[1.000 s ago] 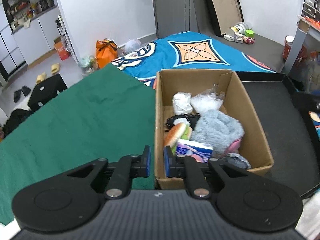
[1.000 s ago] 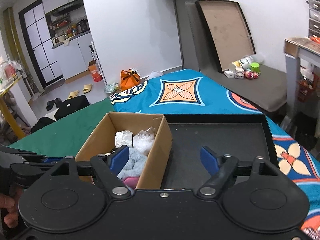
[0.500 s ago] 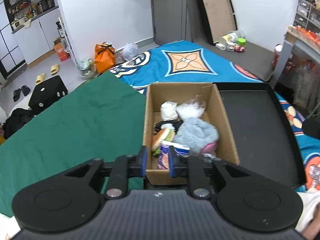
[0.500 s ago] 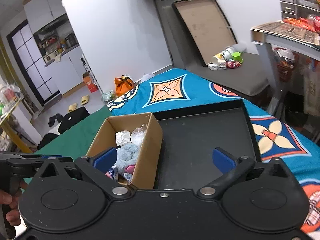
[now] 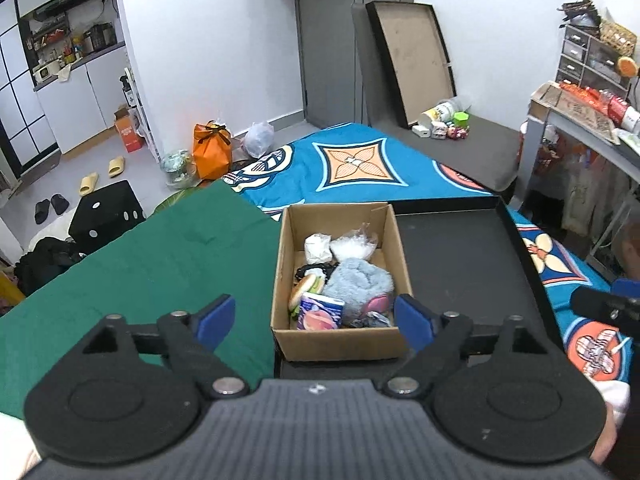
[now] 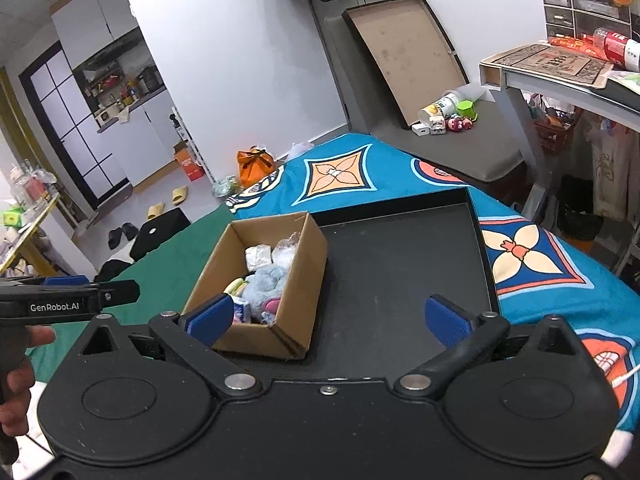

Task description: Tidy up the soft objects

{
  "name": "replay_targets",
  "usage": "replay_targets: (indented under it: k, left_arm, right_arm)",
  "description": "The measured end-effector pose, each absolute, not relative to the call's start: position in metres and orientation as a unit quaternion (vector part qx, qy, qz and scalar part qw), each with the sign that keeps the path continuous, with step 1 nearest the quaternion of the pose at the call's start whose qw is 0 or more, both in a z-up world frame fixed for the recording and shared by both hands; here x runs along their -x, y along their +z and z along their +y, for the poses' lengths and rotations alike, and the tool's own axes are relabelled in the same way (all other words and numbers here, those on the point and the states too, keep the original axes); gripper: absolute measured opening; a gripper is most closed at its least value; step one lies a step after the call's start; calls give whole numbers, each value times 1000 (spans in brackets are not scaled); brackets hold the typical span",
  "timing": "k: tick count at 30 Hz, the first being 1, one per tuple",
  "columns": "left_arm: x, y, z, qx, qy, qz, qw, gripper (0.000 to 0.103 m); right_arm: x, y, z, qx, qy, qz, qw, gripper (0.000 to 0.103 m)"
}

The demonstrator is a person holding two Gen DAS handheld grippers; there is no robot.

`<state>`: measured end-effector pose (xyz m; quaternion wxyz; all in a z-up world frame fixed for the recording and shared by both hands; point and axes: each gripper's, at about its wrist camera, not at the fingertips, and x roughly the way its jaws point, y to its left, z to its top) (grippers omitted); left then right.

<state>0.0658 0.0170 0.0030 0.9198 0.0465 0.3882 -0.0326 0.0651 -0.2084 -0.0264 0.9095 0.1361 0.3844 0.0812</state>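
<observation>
A cardboard box [image 5: 336, 345] [image 6: 298, 292] stands where the green cloth [image 5: 160, 272] meets the black tray [image 5: 464, 272] [image 6: 400, 276]. It holds a grey-blue plush [image 5: 358, 282] [image 6: 266, 284], a toy burger [image 5: 306, 289], a blue tissue pack [image 5: 320, 312], a white wad [image 5: 318, 249] and a clear bag [image 5: 356, 246]. My left gripper [image 5: 316, 320] hovers above the box's near end, jaws opening with nothing gripped. My right gripper [image 6: 326, 316] stands open and empty above the tray, beside the box.
A blue patterned cover [image 5: 352, 164] [image 6: 524, 256] lies beyond and right of the tray. On the floor at left lie a black stool [image 5: 106, 212], an orange bag [image 5: 212, 148] and slippers [image 5: 100, 176]. A desk [image 6: 560, 76] stands at right.
Both grippers rose and pulled back from the box. The left jaws went from nearly shut to wide open. The right jaws widened slightly.
</observation>
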Motion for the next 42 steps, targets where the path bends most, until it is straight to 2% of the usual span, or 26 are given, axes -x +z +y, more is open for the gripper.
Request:
replay_targets:
  k: [16,24,42]
  left_arm:
    - [3,46,7,-37,-39,356,933,93]
    - [41,70,10,-22,-42,333,942,102]
    - [115,93,0,-48,-33,322,945,102]
  right_arm:
    - [-12,16,-221,-134,50,364,920,103]
    - [19,34,-218,-116,40,349,929,103]
    - [89,57,-227,-122,34,324,938,103]
